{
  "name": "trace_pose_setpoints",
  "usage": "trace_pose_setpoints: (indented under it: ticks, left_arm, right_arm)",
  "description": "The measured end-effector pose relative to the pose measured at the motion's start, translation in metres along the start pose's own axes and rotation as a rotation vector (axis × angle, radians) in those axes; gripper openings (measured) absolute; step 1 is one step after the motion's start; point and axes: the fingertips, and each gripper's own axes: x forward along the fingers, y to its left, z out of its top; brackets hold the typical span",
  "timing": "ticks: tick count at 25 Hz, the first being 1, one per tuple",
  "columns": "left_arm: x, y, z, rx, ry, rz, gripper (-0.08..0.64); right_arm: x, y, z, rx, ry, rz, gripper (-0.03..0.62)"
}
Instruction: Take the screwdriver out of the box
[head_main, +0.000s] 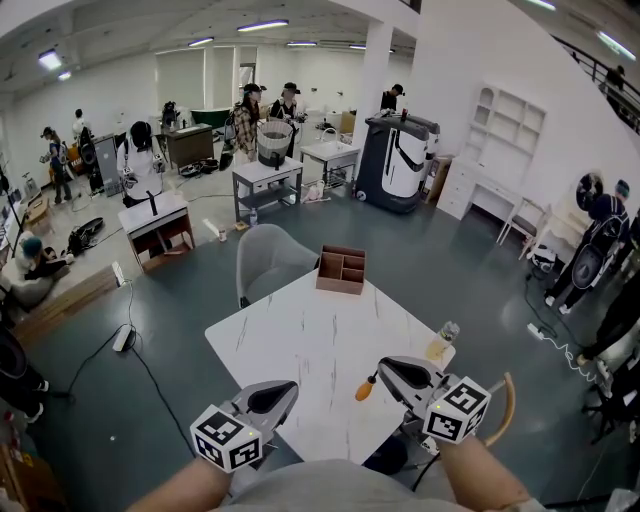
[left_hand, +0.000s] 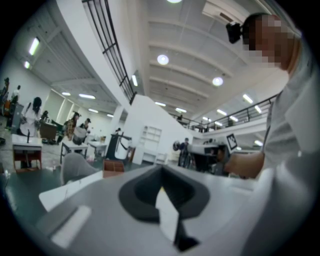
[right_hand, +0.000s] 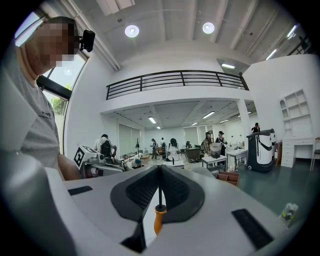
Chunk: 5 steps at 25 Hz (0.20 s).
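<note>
The brown compartment box (head_main: 341, 270) stands at the far edge of the white marble table (head_main: 300, 340); it also shows small in the left gripper view (left_hand: 114, 166) and the right gripper view (right_hand: 227, 176). My right gripper (head_main: 385, 368) hovers over the near right part of the table, well away from the box. In its own view the right gripper (right_hand: 160, 167) is shut on the thin shaft of the screwdriver (right_hand: 159, 219). The orange handle (head_main: 366, 389) hangs out below the jaws. My left gripper (head_main: 290, 386) is at the near left, its jaws shut (left_hand: 161, 170) with nothing in them.
A small bottle (head_main: 441, 343) stands at the table's right corner. A grey chair (head_main: 272, 258) sits behind the far edge beside the box, and a wooden chair back (head_main: 508, 400) curves at the near right. Several people and workbenches fill the hall beyond.
</note>
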Motion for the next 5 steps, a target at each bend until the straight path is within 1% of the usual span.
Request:
trace_pose_setpoints:
  ticks: [5]
  left_arm:
    - [0.0006, -0.0010, 0.0036, -0.002, 0.002, -0.001, 0.005]
  right_arm:
    - [-0.0006, -0.0004, 0.0039, 0.000, -0.002, 0.001, 0.009]
